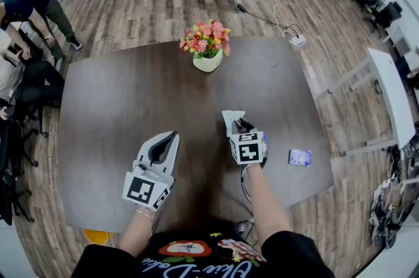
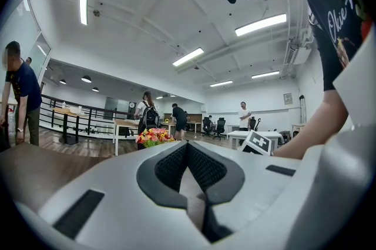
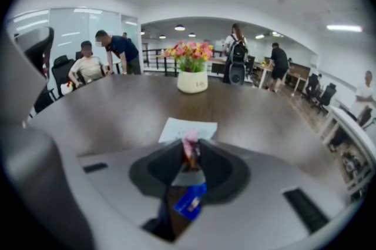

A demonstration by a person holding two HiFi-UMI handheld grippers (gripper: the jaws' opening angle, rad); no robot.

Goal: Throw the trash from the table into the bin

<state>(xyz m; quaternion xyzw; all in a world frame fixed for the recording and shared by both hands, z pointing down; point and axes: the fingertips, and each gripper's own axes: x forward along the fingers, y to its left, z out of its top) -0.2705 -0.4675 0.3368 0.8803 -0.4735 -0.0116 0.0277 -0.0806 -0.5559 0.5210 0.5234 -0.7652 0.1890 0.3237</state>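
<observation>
Right gripper (image 3: 189, 152) pinches wrapper (image 3: 191, 203), lengthwise along its jaws.

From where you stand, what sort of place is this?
Probably an open-plan office or workshop: white desks with office chairs, long ceiling strip lights, and people busy in the background beyond a big dark table bearing a flower pot.
</observation>
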